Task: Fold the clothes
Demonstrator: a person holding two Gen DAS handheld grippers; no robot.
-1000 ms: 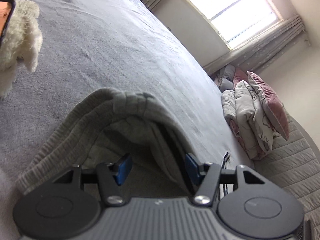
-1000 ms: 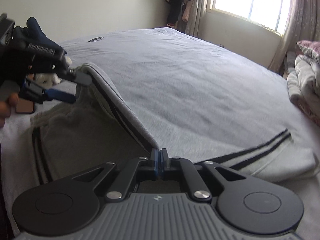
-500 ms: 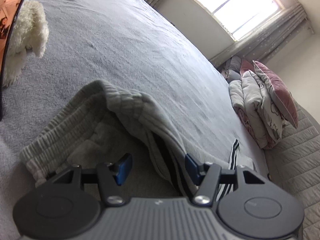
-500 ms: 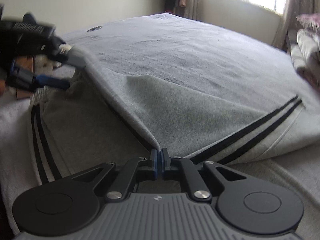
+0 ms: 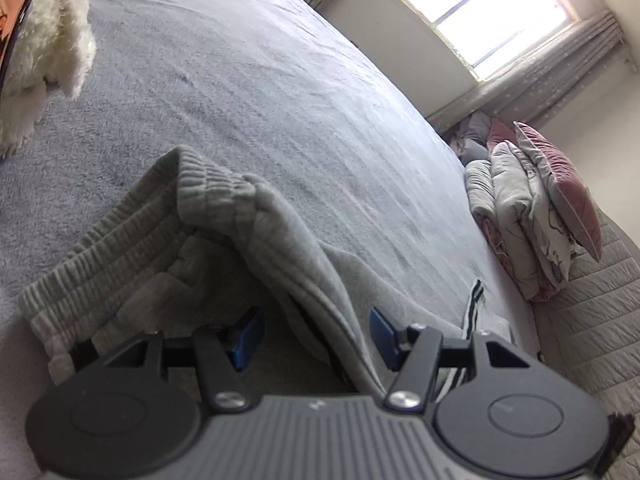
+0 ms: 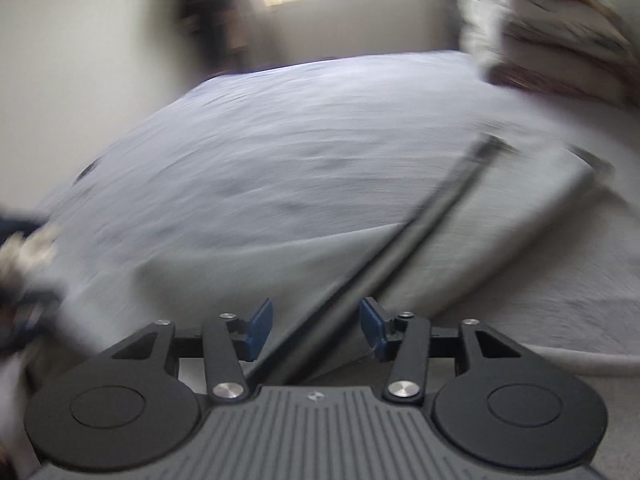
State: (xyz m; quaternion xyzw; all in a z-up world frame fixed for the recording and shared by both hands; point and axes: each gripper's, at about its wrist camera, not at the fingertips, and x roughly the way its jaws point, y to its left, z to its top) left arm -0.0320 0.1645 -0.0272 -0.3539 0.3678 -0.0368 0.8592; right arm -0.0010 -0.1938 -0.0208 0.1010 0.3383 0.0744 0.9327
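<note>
left gripper (image 5: 316,332): jaws apart, pads clear of the sweatpants (image 5: 224,216) fold between them.
right gripper (image 6: 316,326): jaws opening, striped edge between, unpressed.
risk: the raised waistband fold may slump open.

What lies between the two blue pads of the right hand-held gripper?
In the right wrist view, the black-striped edge of the grey sweatpants runs between the pads of the right hand-held gripper; its jaws are opening, touching nothing.

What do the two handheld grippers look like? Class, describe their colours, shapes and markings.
The left gripper and right gripper look alike: black linkage arms with silver screws, two round black discs, a ribbed grey body bearing a small pale mark, and blue finger pads.
</note>
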